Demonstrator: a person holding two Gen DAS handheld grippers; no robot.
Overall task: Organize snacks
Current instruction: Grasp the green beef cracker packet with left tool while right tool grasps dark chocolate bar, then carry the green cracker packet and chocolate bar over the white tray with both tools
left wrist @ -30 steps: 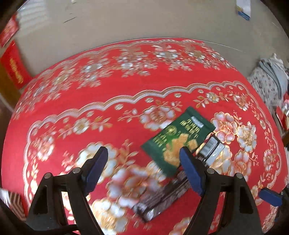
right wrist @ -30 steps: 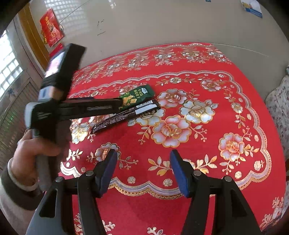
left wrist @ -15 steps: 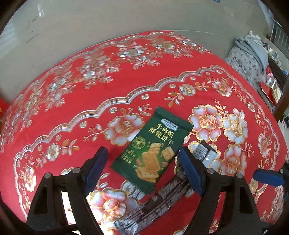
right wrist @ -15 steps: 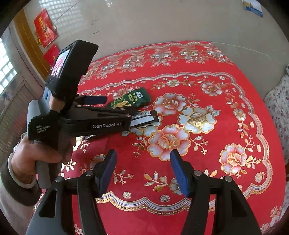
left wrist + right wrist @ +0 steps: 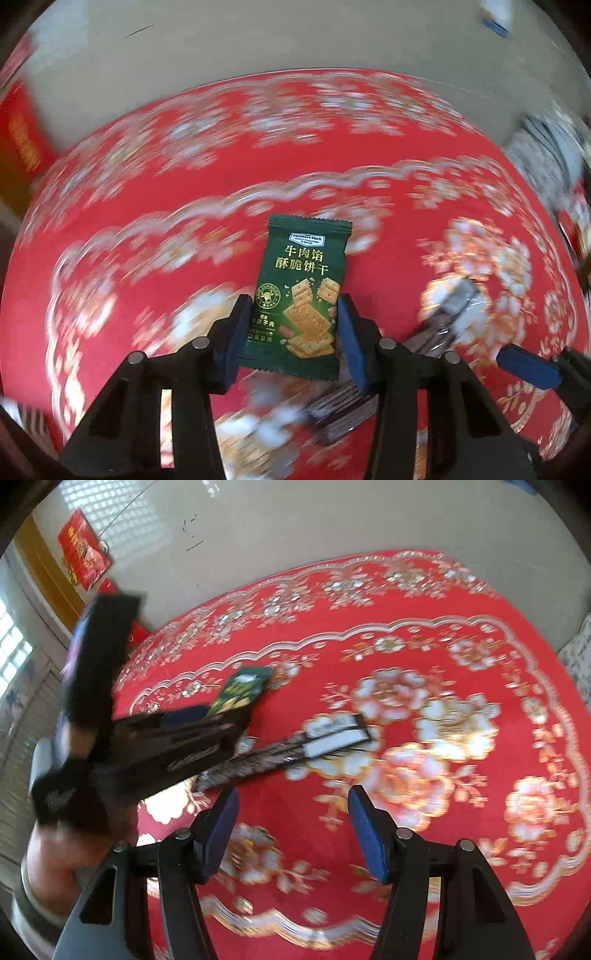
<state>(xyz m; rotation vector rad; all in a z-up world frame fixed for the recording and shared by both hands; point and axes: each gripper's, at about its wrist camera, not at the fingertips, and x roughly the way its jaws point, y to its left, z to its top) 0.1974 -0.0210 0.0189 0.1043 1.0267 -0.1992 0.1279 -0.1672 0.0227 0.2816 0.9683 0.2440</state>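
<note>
The green biscuit packet [image 5: 303, 302] is sitting between the blue pads of the left gripper [image 5: 293, 334], which is clenching it by its two long edges near the bottom seal; the jaws have just been closing, and the packet is sharp while the red floral tablecloth [image 5: 147, 192] behind it is blurring, so I am judging that it is already travelling with the gripper and is perhaps off the cloth. In the right wrist view the packet [image 5: 242, 690] is showing at the far left of the table, beyond the black body of the left gripper [image 5: 184, 734], with the person's hand [image 5: 55, 856] holding the handle below.

The right gripper [image 5: 293, 830] is hanging released and empty over the near part of the cloth; nothing is lying between its pads.

The long dark snack wrapper [image 5: 280, 755] is lying flat on the cloth just to the right of the held packet, with its white label end pointing to the right.

What could be going wrong from here: the grip is taking only the thin edges of a soft foil packet, so the packet may be buckling or sliding out, and a harder squeeze may be crushing the biscuits inside; a fast swing is making this more likely. Also the right finger of the left gripper is passing very near the dark wrapper, so it may be dragging it along or pushing it out of place.
</note>
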